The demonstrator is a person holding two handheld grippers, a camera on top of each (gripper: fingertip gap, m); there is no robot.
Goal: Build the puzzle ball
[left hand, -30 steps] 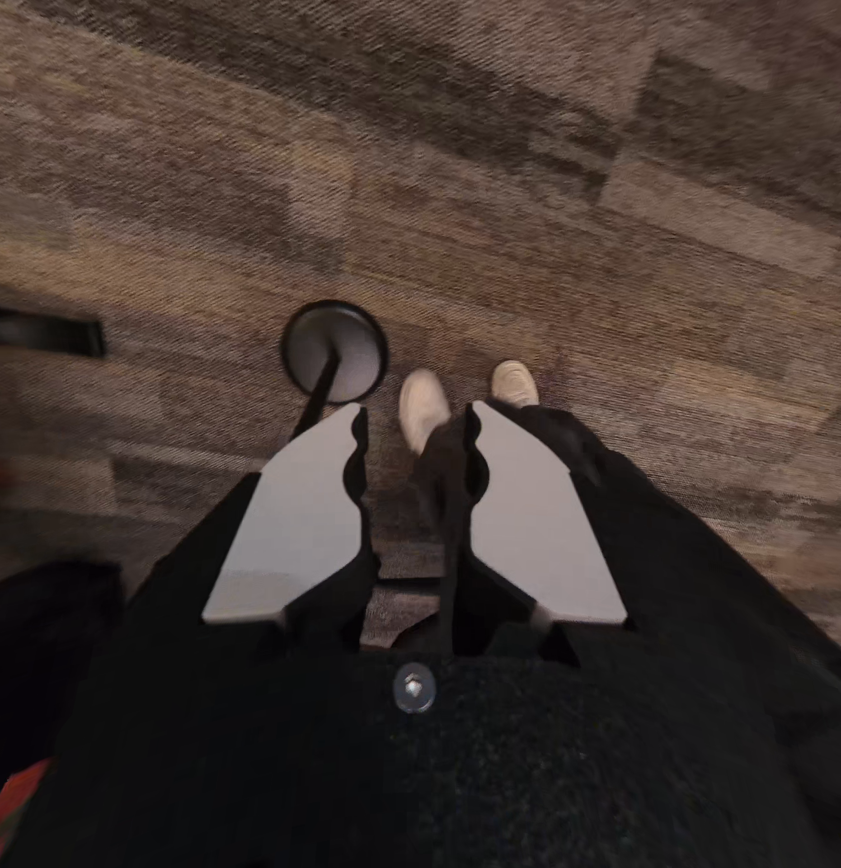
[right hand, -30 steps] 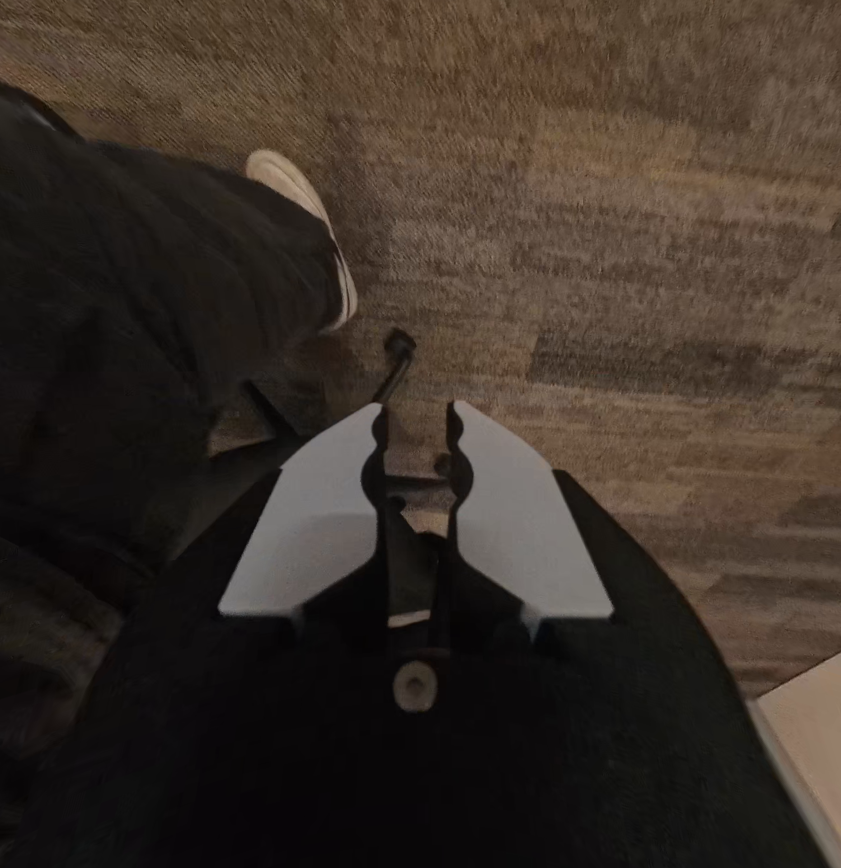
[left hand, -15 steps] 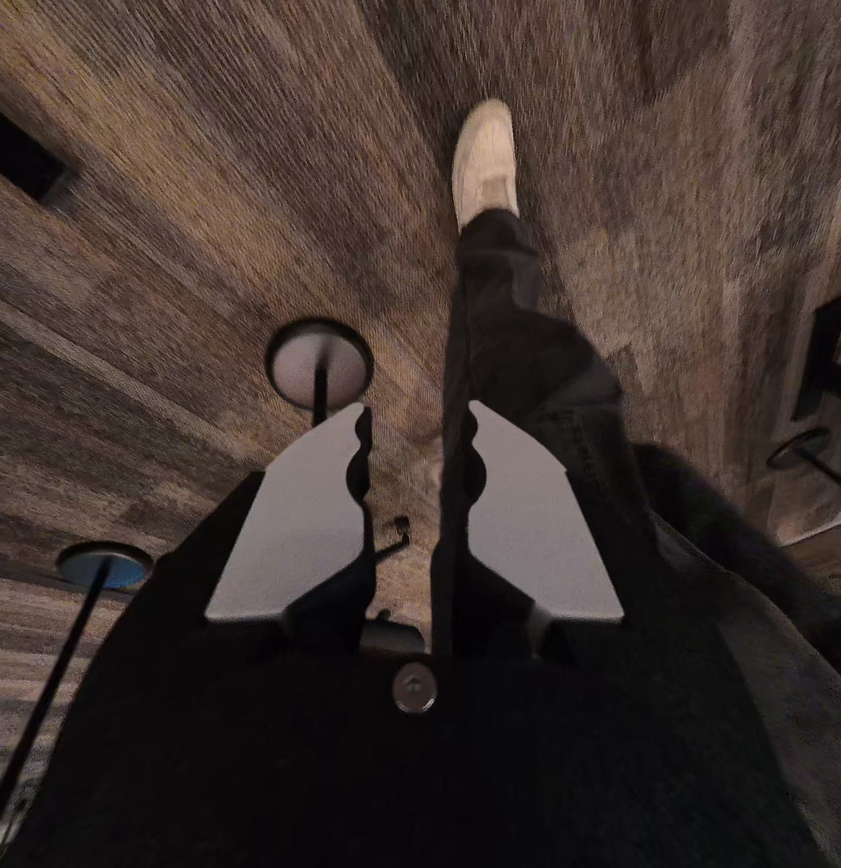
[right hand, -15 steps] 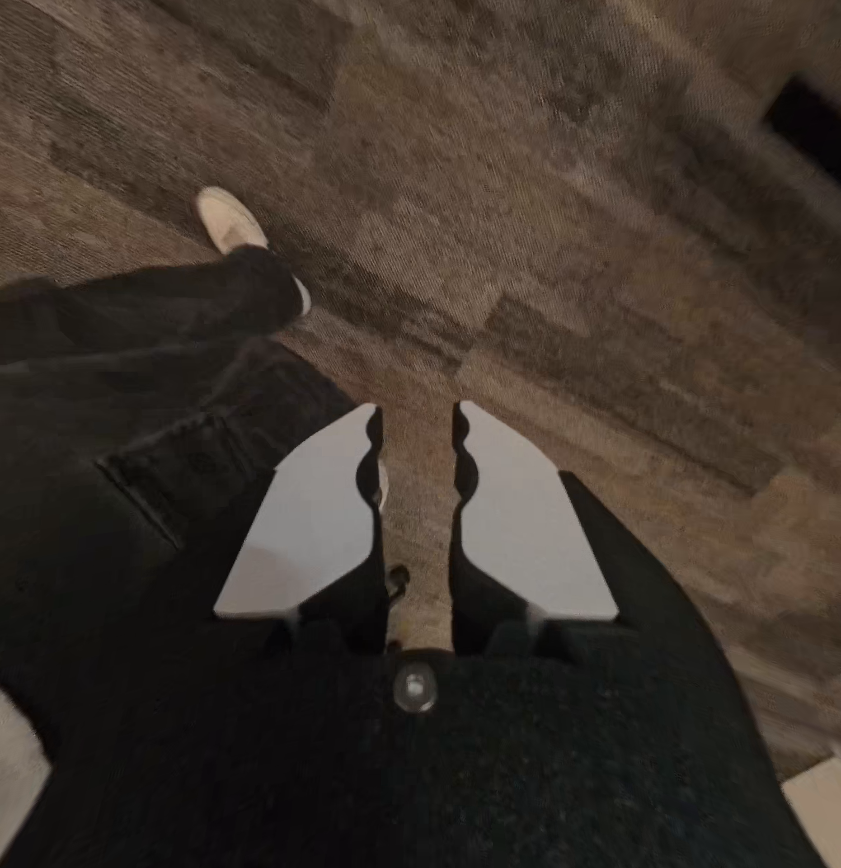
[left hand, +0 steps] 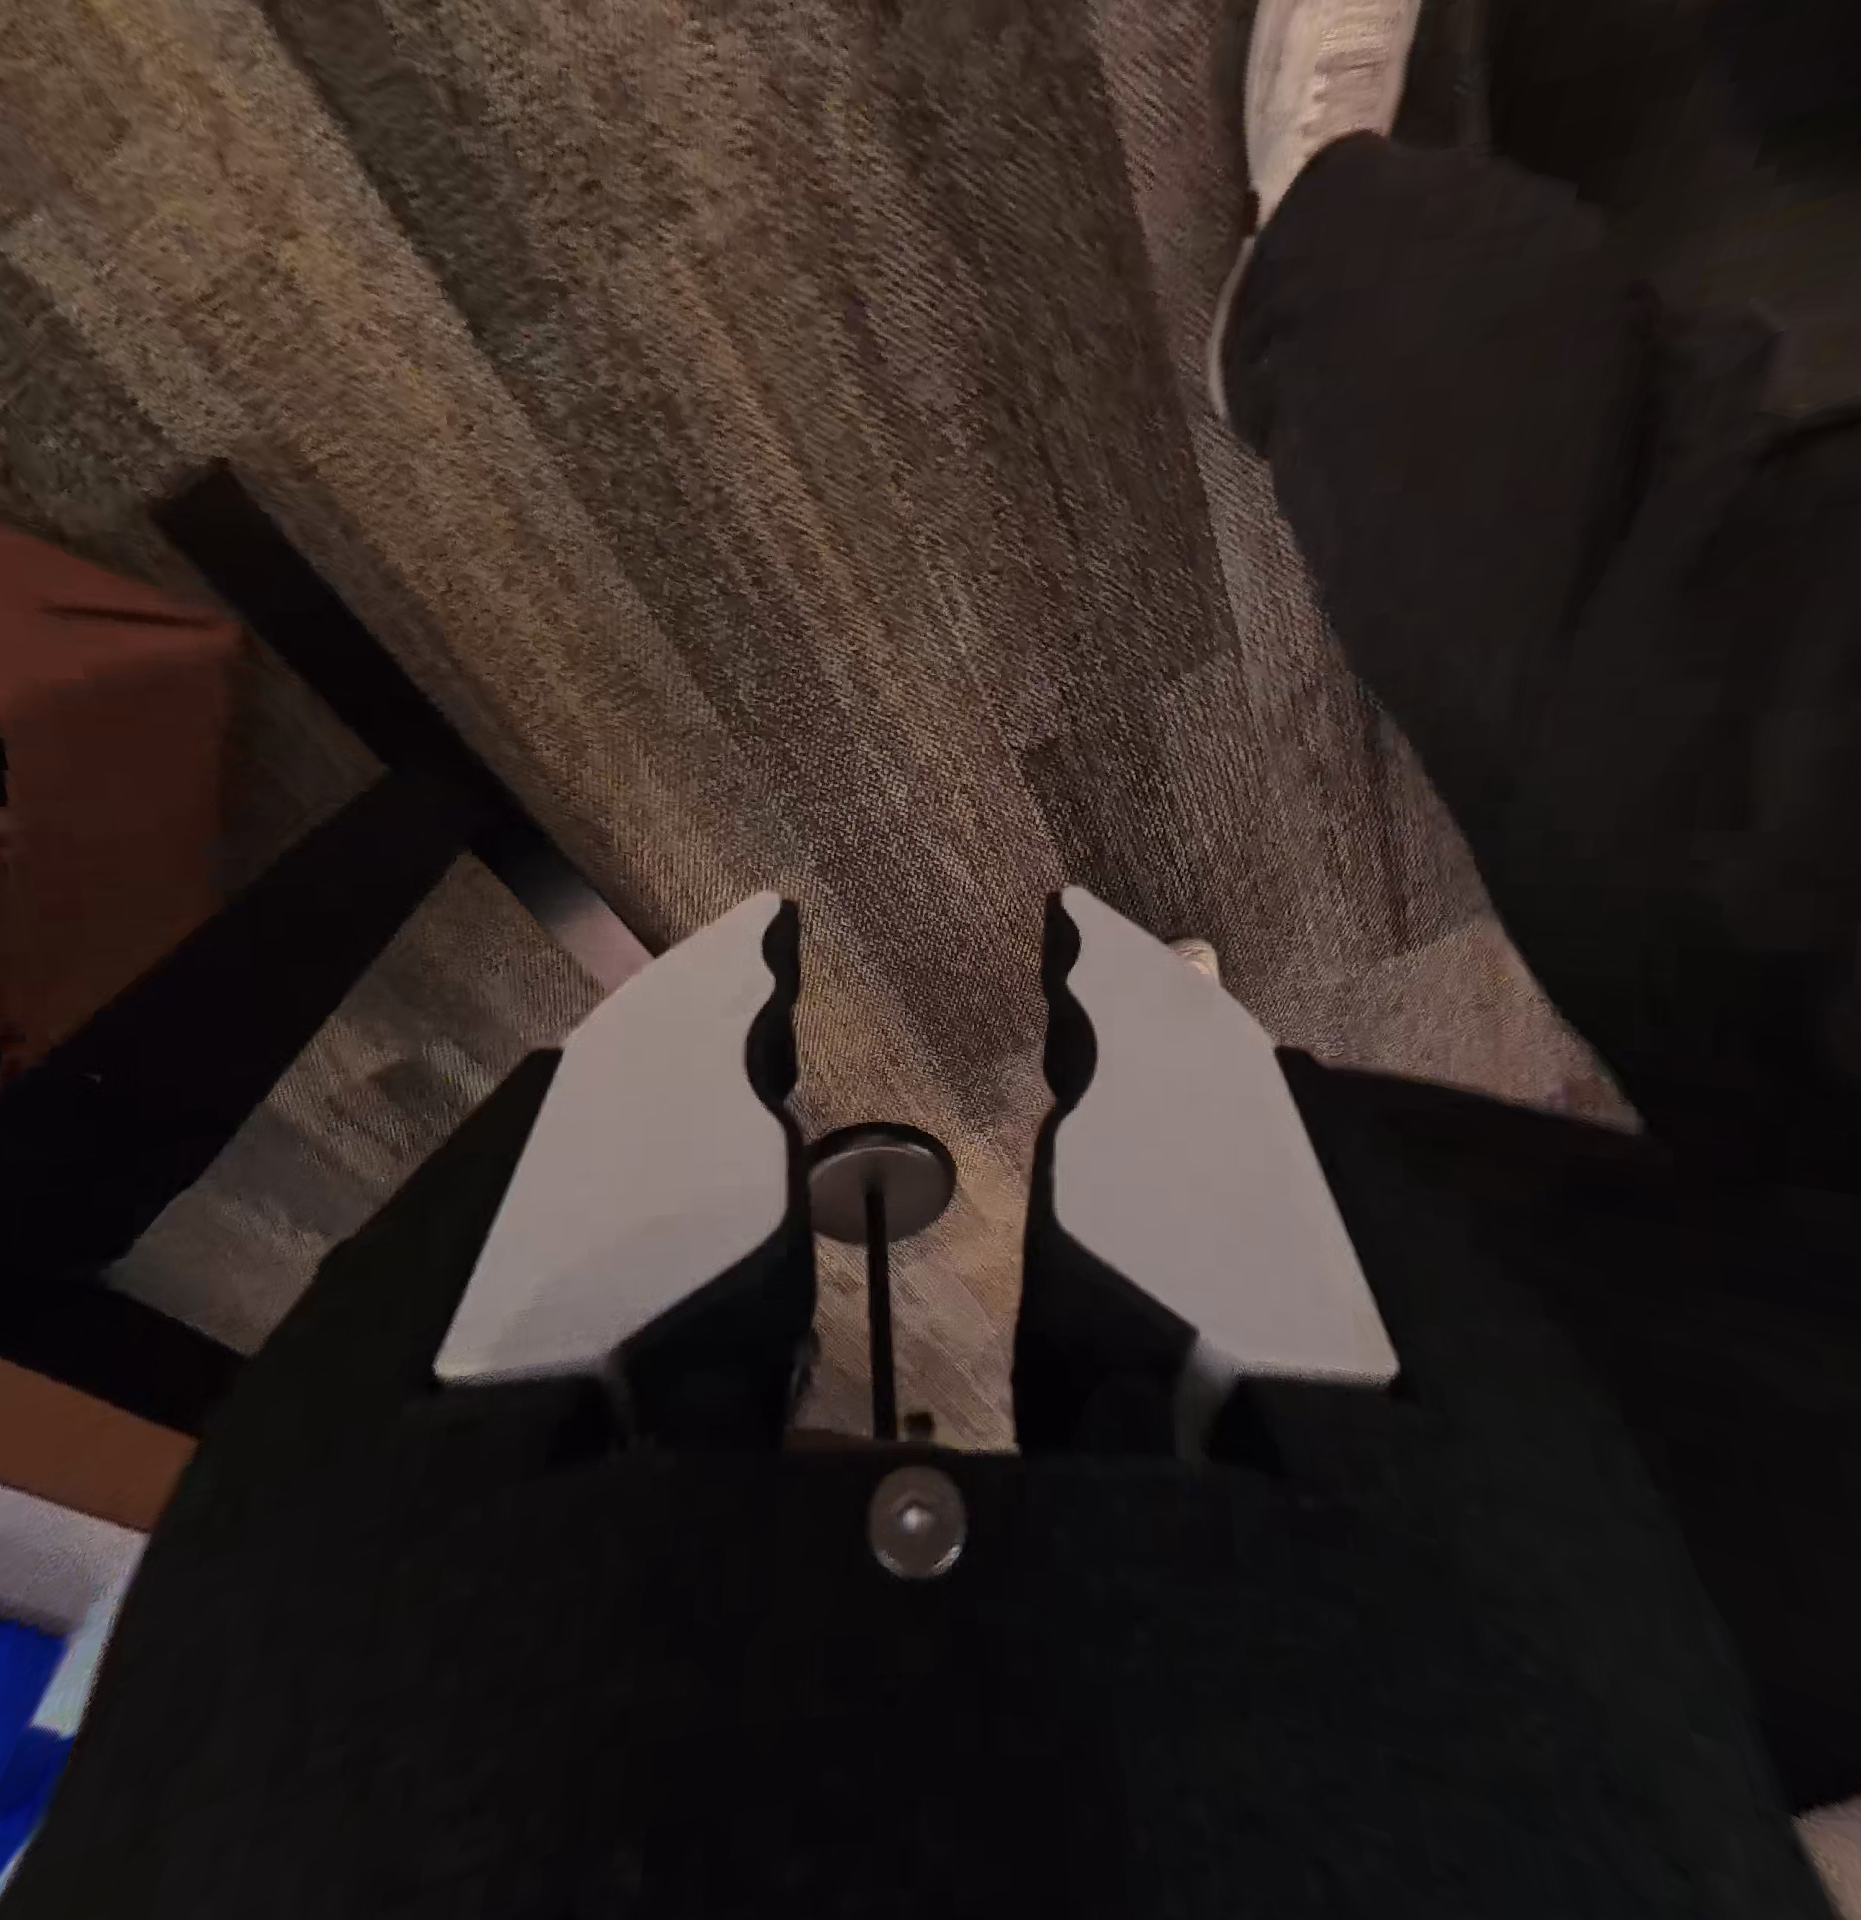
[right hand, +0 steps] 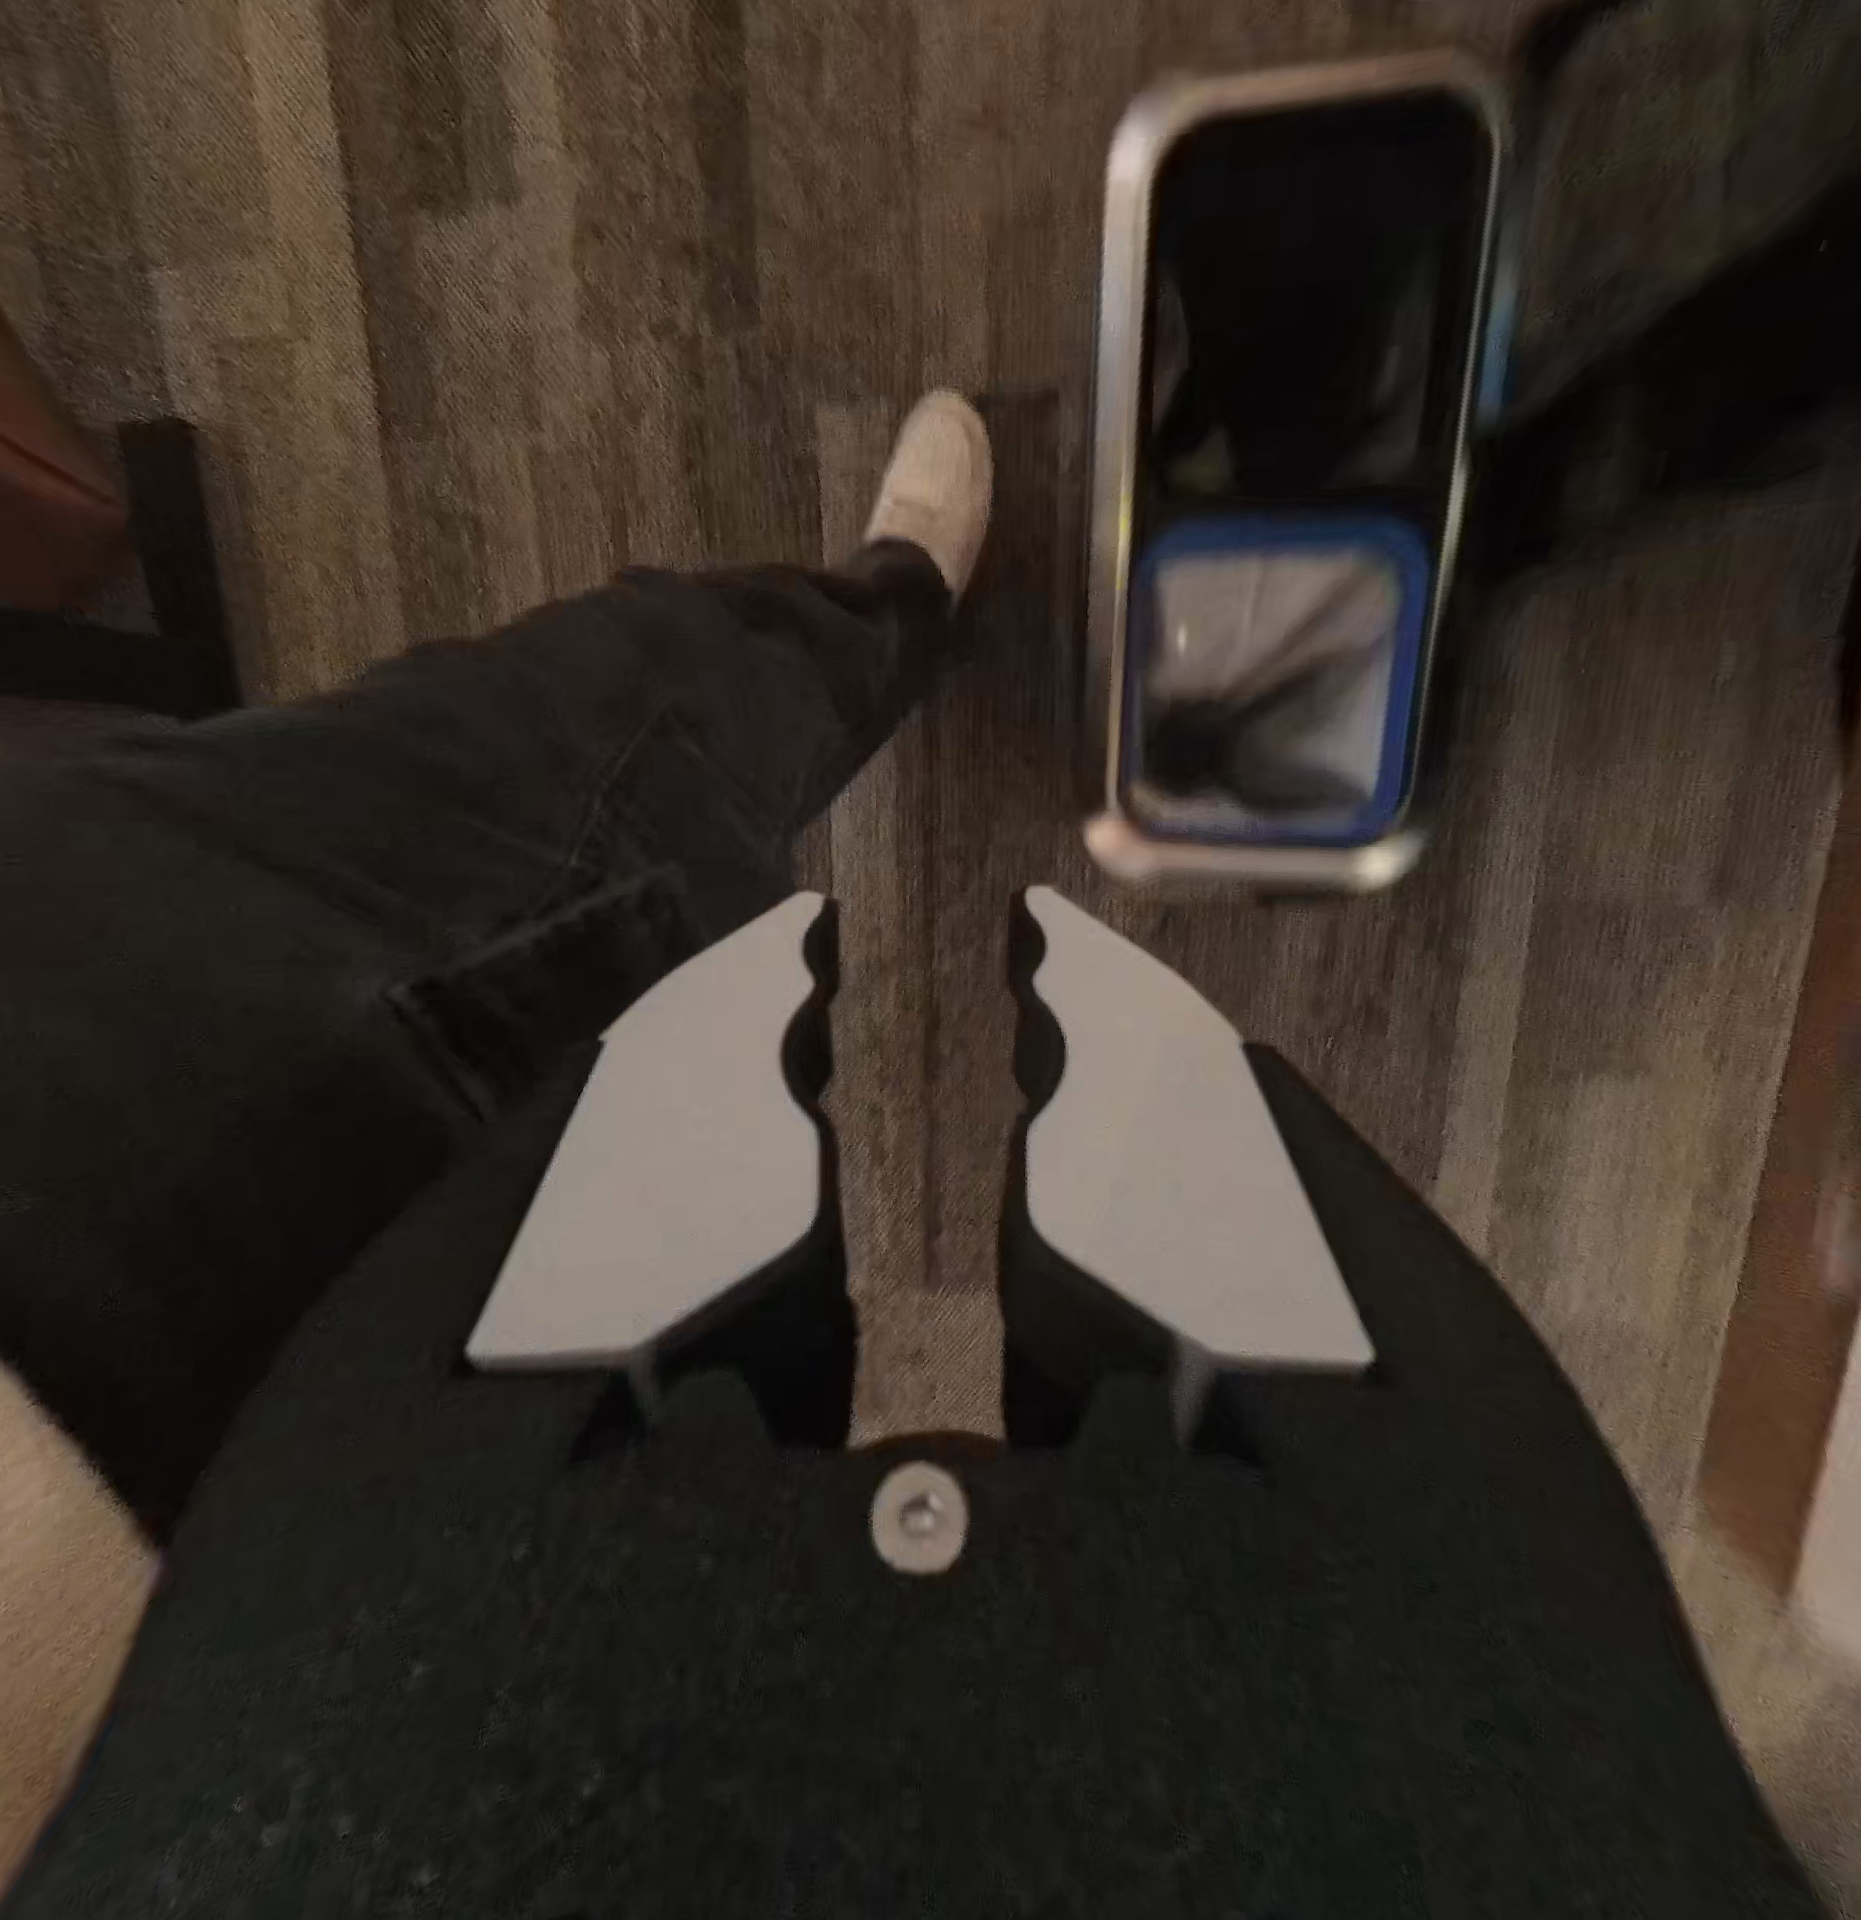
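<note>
No puzzle ball or puzzle piece shows in either view. My left gripper (left hand: 921, 920) is open and empty, pointing down at a brown patterned carpet (left hand: 780, 468). My right gripper (right hand: 921, 914) is open and empty, also pointing down at the carpet (right hand: 593, 260). Both are held well above the floor.
A person's dark trouser leg (right hand: 490, 748) and pale shoe (right hand: 931, 483) stretch over the carpet; the leg also shows in the left wrist view (left hand: 1528, 520). A metal-rimmed bin (right hand: 1290, 468) stands ahead right. A round stand base (left hand: 879, 1179) and a black table frame (left hand: 313, 831) lie below the left gripper. The grippers' ends are close to 55 cm from one another.
Both grippers have swung round over the floor. The bin has come into the right wrist view. The round base now sits between the left fingers. The jaws stay open.
</note>
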